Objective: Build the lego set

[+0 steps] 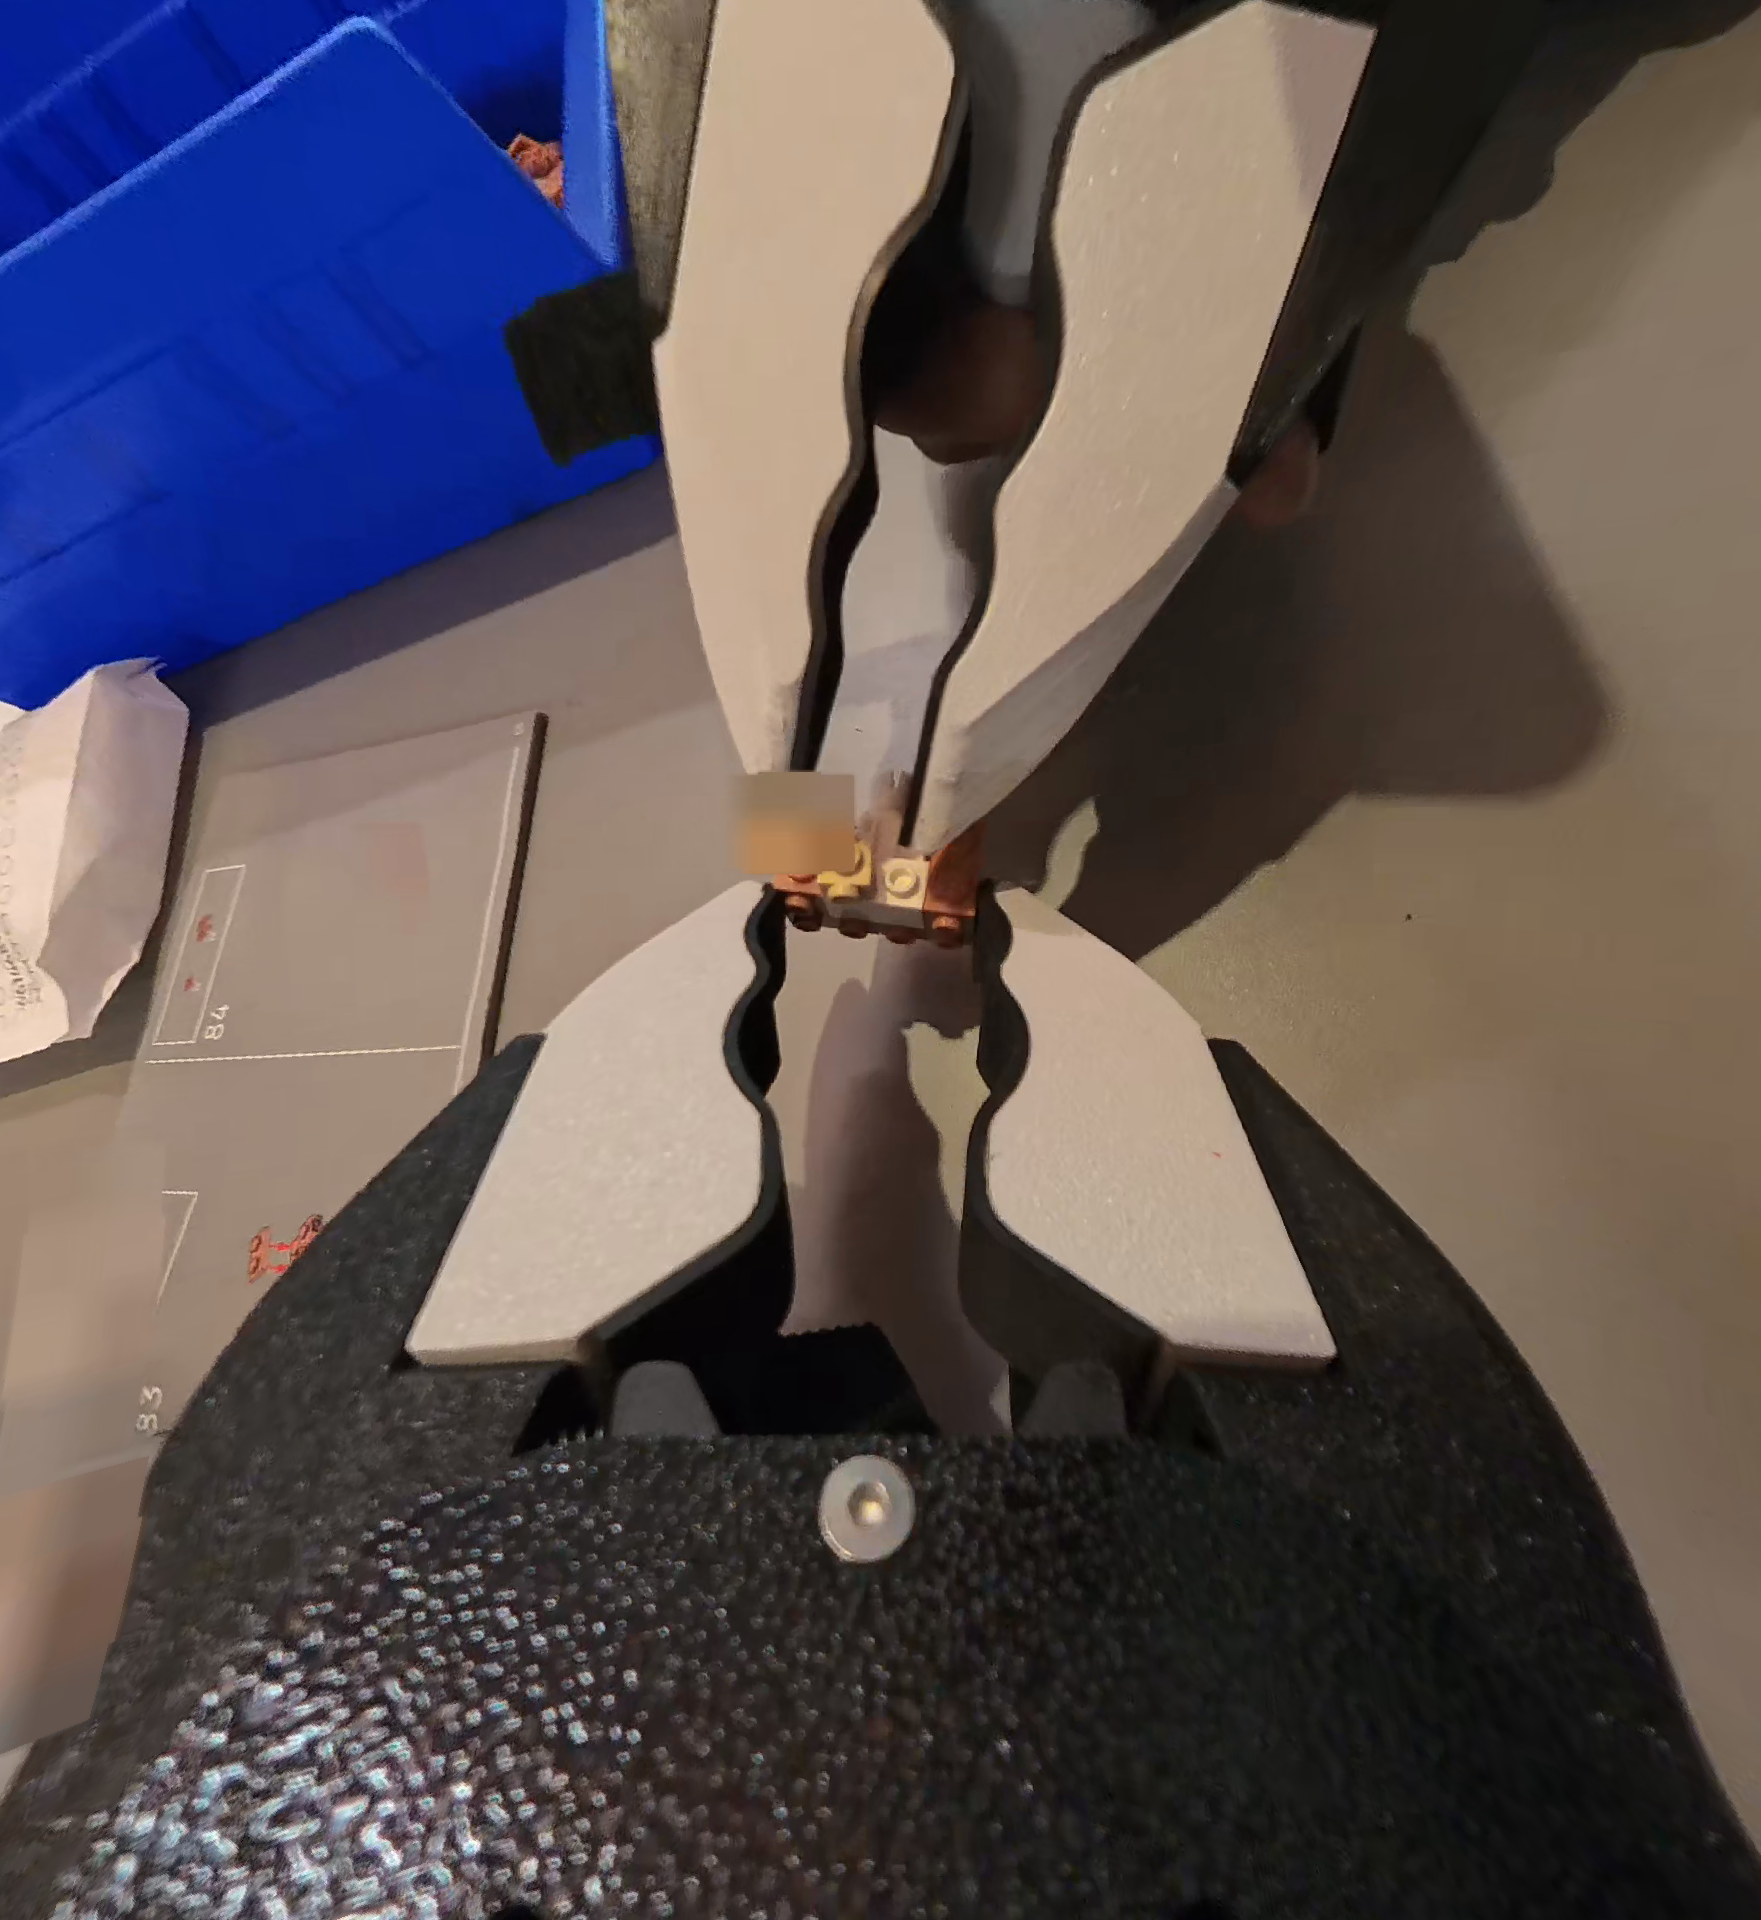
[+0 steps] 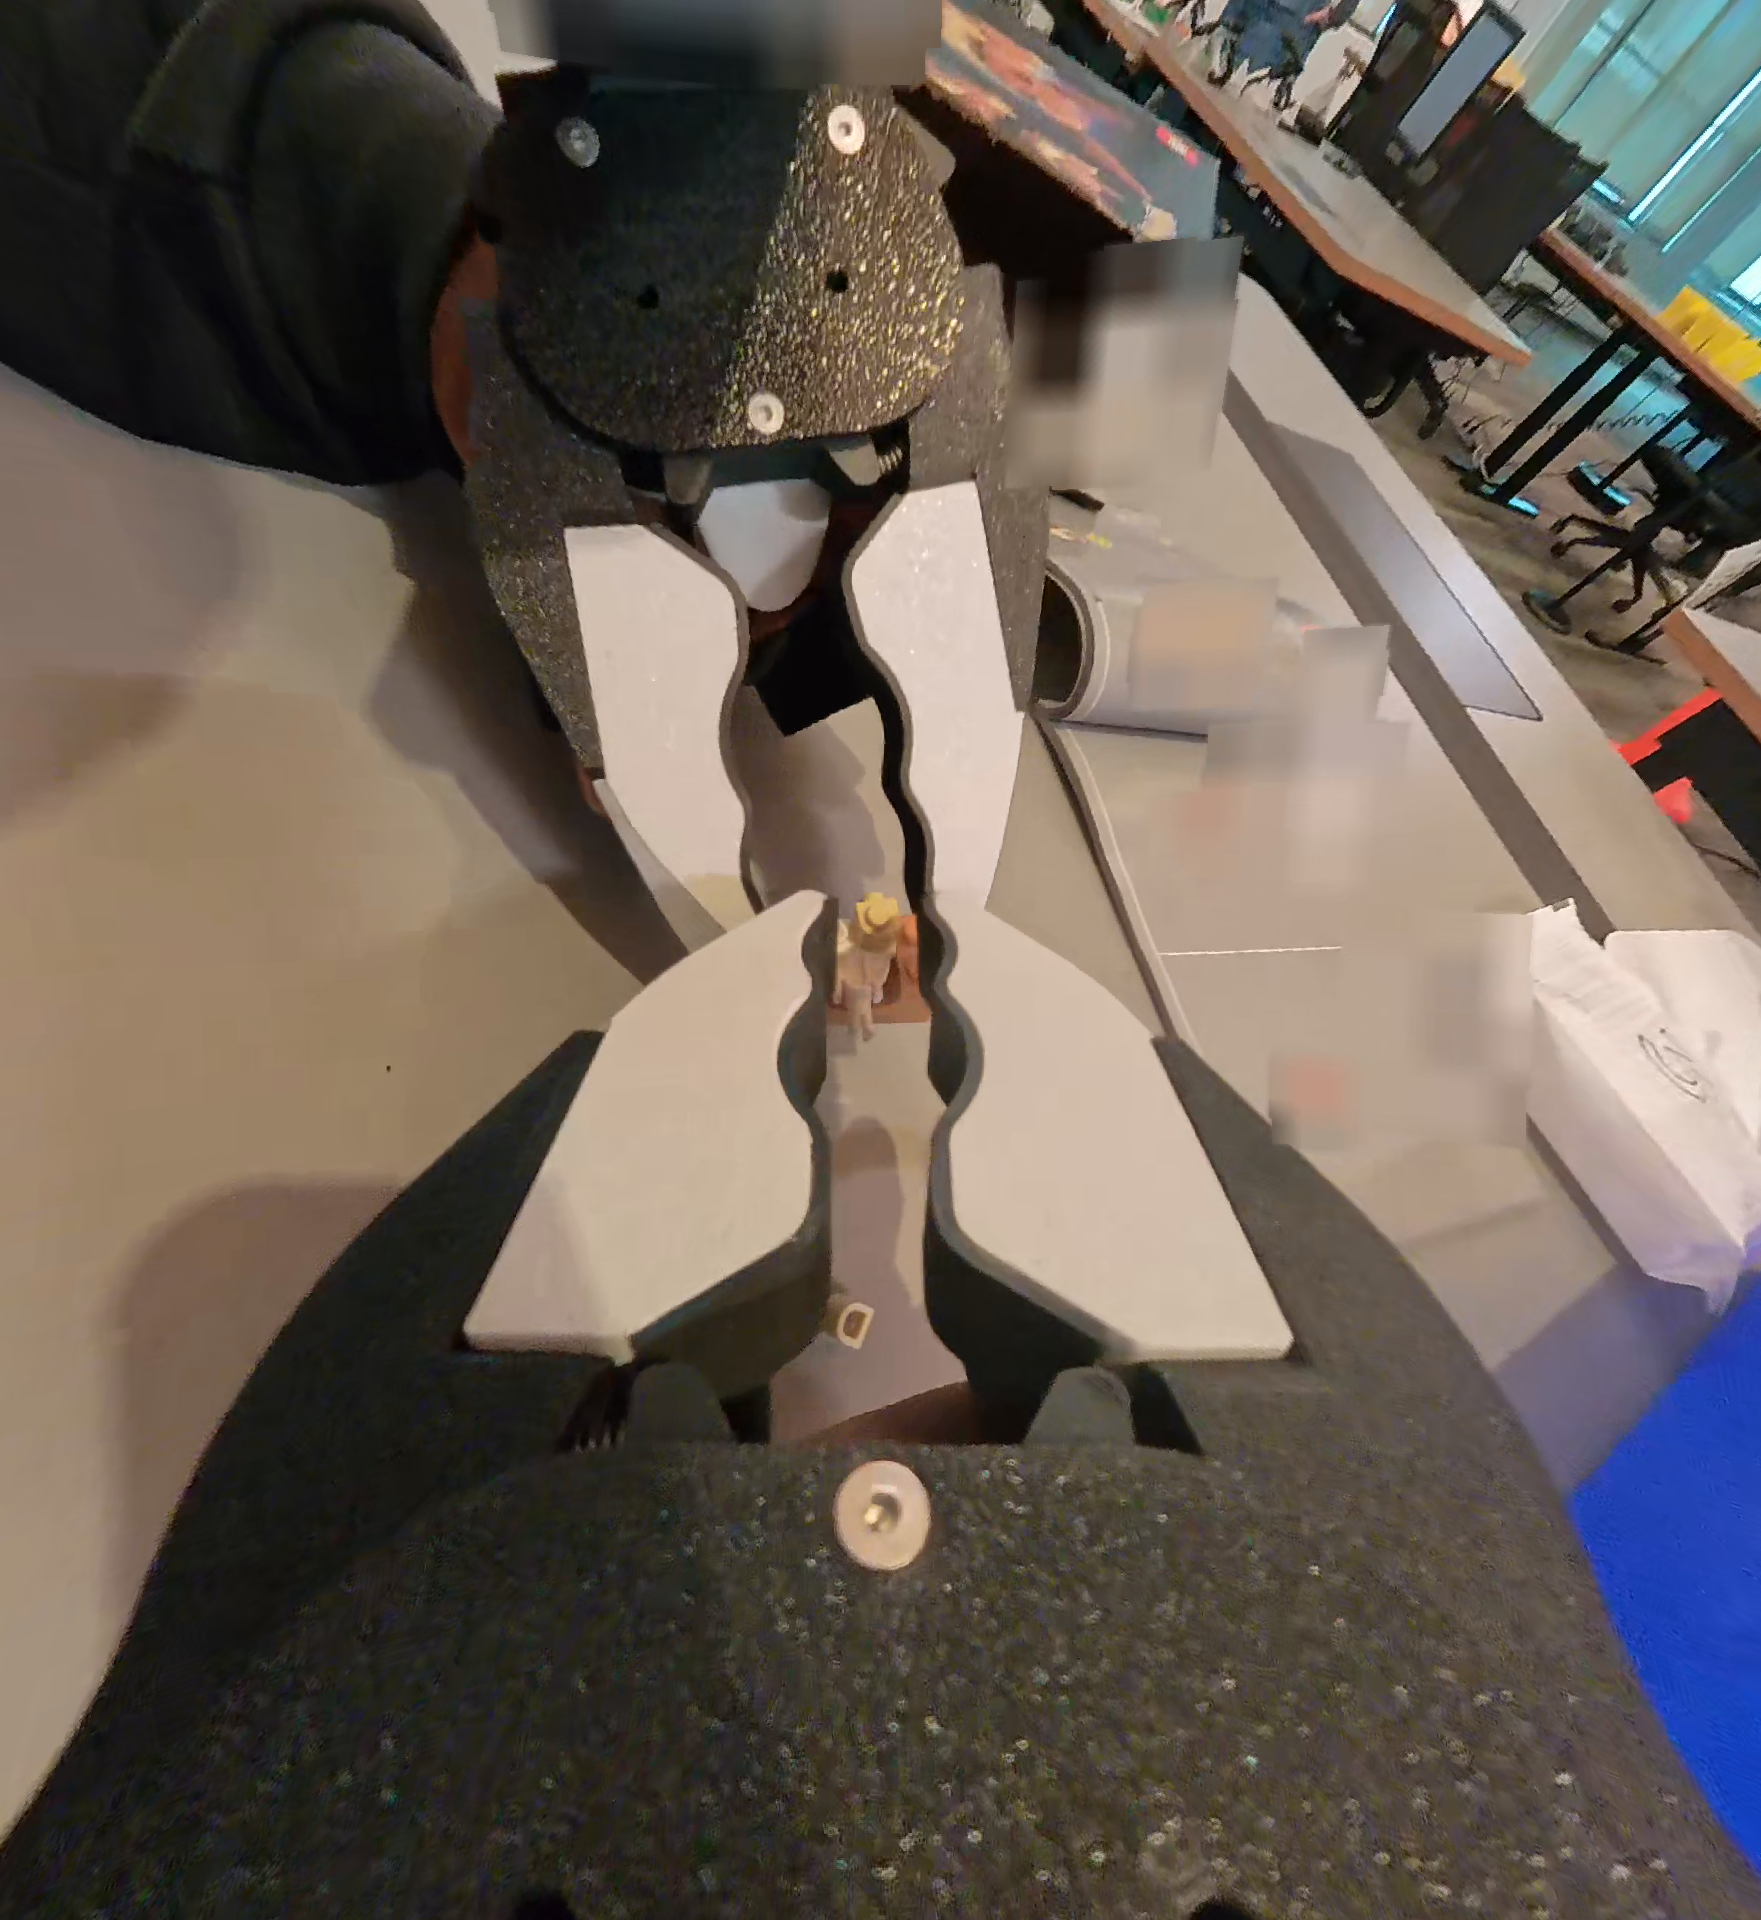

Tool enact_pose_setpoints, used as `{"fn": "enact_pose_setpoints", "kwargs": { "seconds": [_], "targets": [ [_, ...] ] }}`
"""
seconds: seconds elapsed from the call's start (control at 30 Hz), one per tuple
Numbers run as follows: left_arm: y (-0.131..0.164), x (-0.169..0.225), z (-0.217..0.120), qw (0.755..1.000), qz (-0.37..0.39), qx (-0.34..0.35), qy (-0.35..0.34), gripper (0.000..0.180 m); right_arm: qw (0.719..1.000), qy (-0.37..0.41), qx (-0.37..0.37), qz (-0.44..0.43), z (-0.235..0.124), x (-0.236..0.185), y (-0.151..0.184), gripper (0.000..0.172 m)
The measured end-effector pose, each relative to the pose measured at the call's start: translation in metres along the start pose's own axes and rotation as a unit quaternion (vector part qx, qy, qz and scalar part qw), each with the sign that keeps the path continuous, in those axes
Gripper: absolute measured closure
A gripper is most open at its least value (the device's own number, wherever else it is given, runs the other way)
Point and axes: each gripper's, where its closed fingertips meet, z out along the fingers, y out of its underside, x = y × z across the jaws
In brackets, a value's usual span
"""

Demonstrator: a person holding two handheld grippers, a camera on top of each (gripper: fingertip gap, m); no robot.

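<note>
The left gripper (image 1: pixel 878 914), in the lower centre of its own view, has its jaws partly open and pressed on the two ends of a small brick assembly (image 1: pixel 881 902): a brown studded plate carrying tan and yellow pieces, held above the grey surface (image 1: pixel 1478 1143). The right gripper (image 1: pixel 886 831) comes down from the top of that frame, its jaws narrowed onto the upper part of the same assembly; in the right wrist view its jaws (image 2: pixel 881 971) look closed on the tan and yellow pieces (image 2: pixel 871 961), though one pad's contact is partly hidden.

At the upper left of the left view stands a blue bin (image 1: pixel 263 343) with more brown bricks inside; below it lie crumpled white paper bags (image 1: pixel 34 862) and an open instruction booklet (image 1: pixel 336 935).

The risk lies in two grips on one tiny build. Uneven pressing or a slight twist between the grippers would likely pop the upper pieces off the plate, or lever the plate out of the left jaws so it drops to the surface.
</note>
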Motion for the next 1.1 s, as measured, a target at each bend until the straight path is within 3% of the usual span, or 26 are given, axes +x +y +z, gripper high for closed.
{"fn": "enact_pose_setpoints", "kwargs": {
  "seconds": [0.47,1.1],
  "targets": [
    [0.002,0.005,0.004,1.000,0.020,-0.019,-0.002,0.146,0.999,-0.015,-0.034,0.015,0.005,-0.004,0.011,0.164],
    [0.001,-0.005,0.002,0.999,-0.025,-0.020,-0.032,0.146,0.997,0.058,-0.033,0.025,0.009,0.006,0.007,0.164]
  ]
}}
